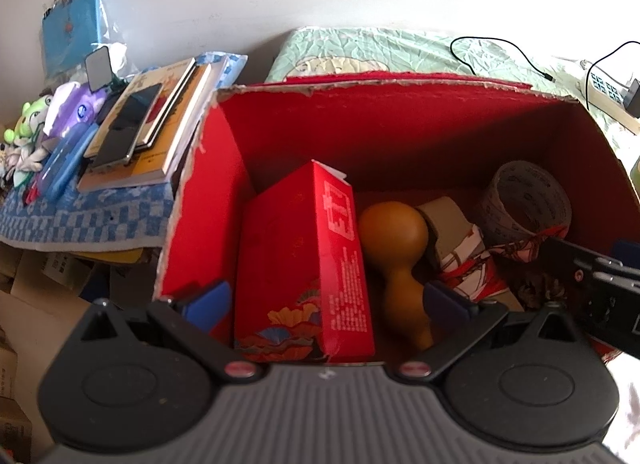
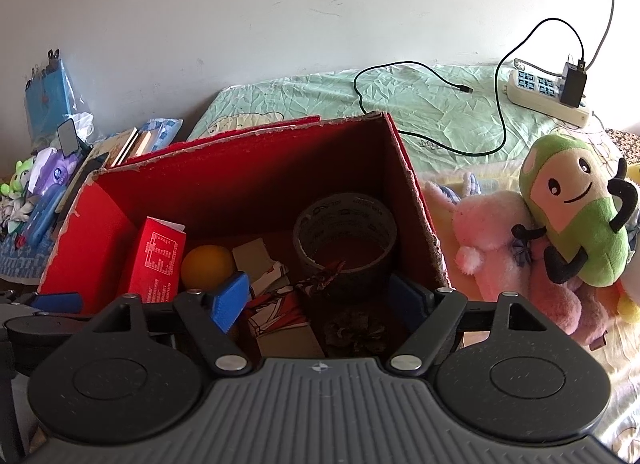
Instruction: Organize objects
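Bed w/ green sheet runs ahead of both hand-held grippers. Big red box, open top, sits on it, directly in front of left hand-held gripper and right hand-held gripper.

Both spread wide, holding nothing; blue pads hang over box near edge.

Inside box: red carton upright, btwn left gripper's fingers, leaning toward box's left wall. Tape roll ahead of right gripper, far-right corner. Orange gourd just right of carton, touching it or not, can't tell. Printed card packet beside gourd.

Outside: pink plush and green plush right of right gripper, touching. Book stack left of box. Power strip far right.
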Demonstrator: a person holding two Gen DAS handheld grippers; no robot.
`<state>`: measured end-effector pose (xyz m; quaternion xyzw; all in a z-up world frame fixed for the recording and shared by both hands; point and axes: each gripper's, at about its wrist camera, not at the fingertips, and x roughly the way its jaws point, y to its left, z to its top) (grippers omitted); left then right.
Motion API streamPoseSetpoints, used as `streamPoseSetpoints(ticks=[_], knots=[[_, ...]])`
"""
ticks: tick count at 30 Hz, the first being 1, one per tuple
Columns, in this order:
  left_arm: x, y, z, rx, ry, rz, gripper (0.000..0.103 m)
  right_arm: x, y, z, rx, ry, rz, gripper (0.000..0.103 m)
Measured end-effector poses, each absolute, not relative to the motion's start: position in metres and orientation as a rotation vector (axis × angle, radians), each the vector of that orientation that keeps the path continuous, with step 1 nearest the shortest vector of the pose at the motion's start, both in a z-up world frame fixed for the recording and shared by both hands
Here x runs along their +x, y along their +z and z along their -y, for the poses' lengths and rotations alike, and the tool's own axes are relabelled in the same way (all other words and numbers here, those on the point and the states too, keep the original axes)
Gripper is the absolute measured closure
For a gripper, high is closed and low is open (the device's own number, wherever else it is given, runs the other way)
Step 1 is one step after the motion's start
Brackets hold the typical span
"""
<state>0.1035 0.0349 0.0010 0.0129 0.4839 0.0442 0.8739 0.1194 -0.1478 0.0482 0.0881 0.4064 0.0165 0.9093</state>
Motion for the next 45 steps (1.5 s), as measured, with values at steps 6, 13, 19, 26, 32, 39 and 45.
streamPoseSetpoints(ticks=[6, 13, 19, 26, 32, 39, 45], knots=[[0.1045, 0.0008, -0.0341, 0.029, 0.087, -1.017, 0.001, 0.1186, 0.0485, 0.1492, 0.195, 0.037, -0.833, 0.024], [0.1052, 0.0006, -0.0326, 0.035, 0.085, -1.022, 0.001, 0.1181, 0.0487, 0.1493, 0.202, 0.032, -0.830, 0.026], [0.1050, 0.0011, -0.0319, 0.035, 0.082, -1.024, 0.001, 0.1196, 0.0486, 0.1489, 0.193, 0.029, -0.832, 0.026], [0.1034, 0.0029, -0.0325, 0.034, 0.081, -1.018, 0.001, 0.1197, 0.0484, 0.1494, 0.189, 0.029, -0.832, 0.025], [0.1024, 0.0058, -0.0303, 0.046, 0.084, -1.015, 0.001, 0.1197, 0.0485, 0.1496, 0.188, 0.028, -0.832, 0.025], [0.1025, 0.0057, -0.0312, 0.048, 0.085, -1.021, 0.001, 0.1188, 0.0491, 0.1488, 0.185, 0.027, -0.827, 0.025], [0.1033, 0.0047, -0.0282, 0.057, 0.069, -1.027, 0.001, 0.1188, 0.0495, 0.1489, 0.195, 0.031, -0.829, 0.026]])
